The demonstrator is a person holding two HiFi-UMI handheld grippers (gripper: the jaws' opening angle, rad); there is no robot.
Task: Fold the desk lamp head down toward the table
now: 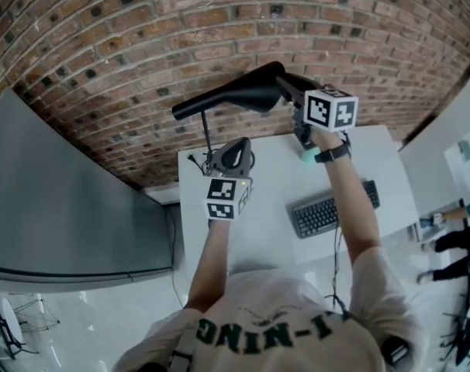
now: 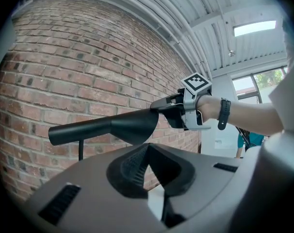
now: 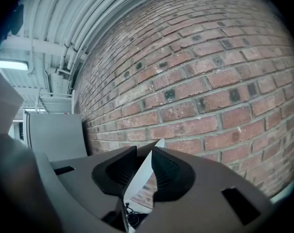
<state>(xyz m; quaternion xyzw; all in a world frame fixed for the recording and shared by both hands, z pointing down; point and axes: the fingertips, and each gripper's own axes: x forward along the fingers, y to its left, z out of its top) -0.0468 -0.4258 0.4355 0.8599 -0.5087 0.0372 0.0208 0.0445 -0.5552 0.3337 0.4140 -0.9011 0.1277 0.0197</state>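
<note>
A person stands at a white table [image 1: 270, 231] before a brick wall [image 1: 126, 45], a gripper in each hand. The black desk lamp head [image 1: 235, 95] is raised well above the table, roughly level, on a thin pole [image 1: 207, 134].

The right gripper [image 1: 291, 90] is up at the head's right end. Its jaws are closed on the edge, which shows in the right gripper view as a thin pale strip between the pads.

The left gripper [image 1: 236, 152] sits low, just beside the pole's foot. Its jaws stand narrowly apart, with only wall and table showing through the gap.

A keyboard [image 1: 332, 208] lies on the table to the right.
</note>
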